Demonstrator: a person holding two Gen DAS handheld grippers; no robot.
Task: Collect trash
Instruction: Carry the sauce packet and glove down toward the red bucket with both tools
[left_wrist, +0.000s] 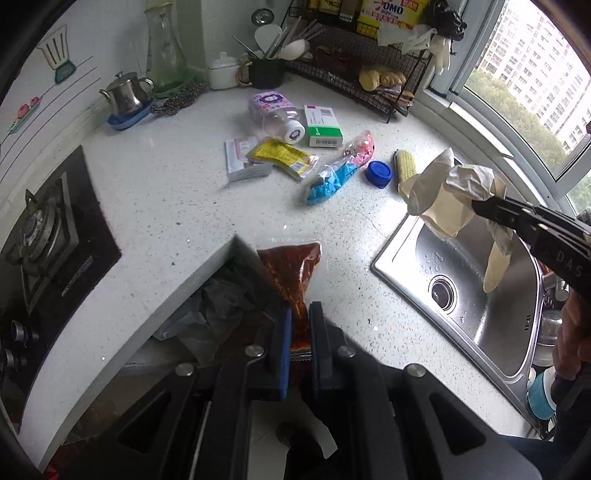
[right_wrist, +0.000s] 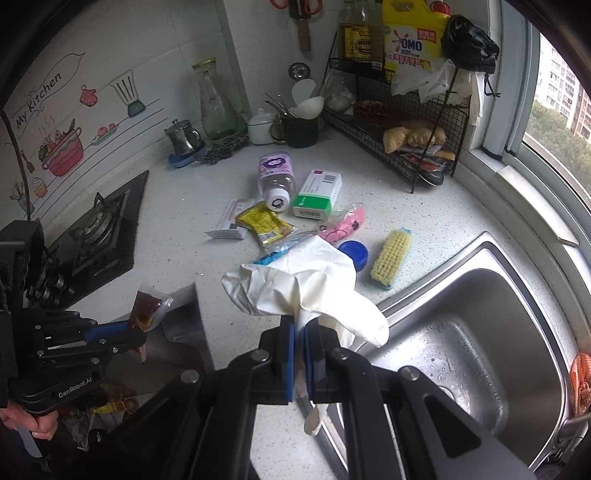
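Note:
My left gripper (left_wrist: 299, 314) is shut on a red-brown sauce packet (left_wrist: 295, 273), held over the counter's inner corner above a dark trash bag (left_wrist: 221, 306). In the right wrist view the left gripper (right_wrist: 142, 334) and its packet (right_wrist: 147, 310) are at the lower left. My right gripper (right_wrist: 300, 325) is shut on a crumpled white glove (right_wrist: 306, 288) near the sink's corner; the left wrist view shows the right gripper (left_wrist: 480, 206) and the glove (left_wrist: 454, 192). On the counter lie a plastic bottle (left_wrist: 277, 114), a green-white box (left_wrist: 323, 125), a yellow sachet (left_wrist: 284, 157), a pink-blue wrapper (left_wrist: 340, 170) and a blue cap (left_wrist: 379, 172).
A steel sink (left_wrist: 480, 295) is at the right with a scrub brush (right_wrist: 391, 254) beside it. A gas stove (left_wrist: 48, 236) sits at the left. A black wire rack (right_wrist: 399, 122), a teapot (left_wrist: 127, 94) and a glass carafe (right_wrist: 216, 103) line the back wall.

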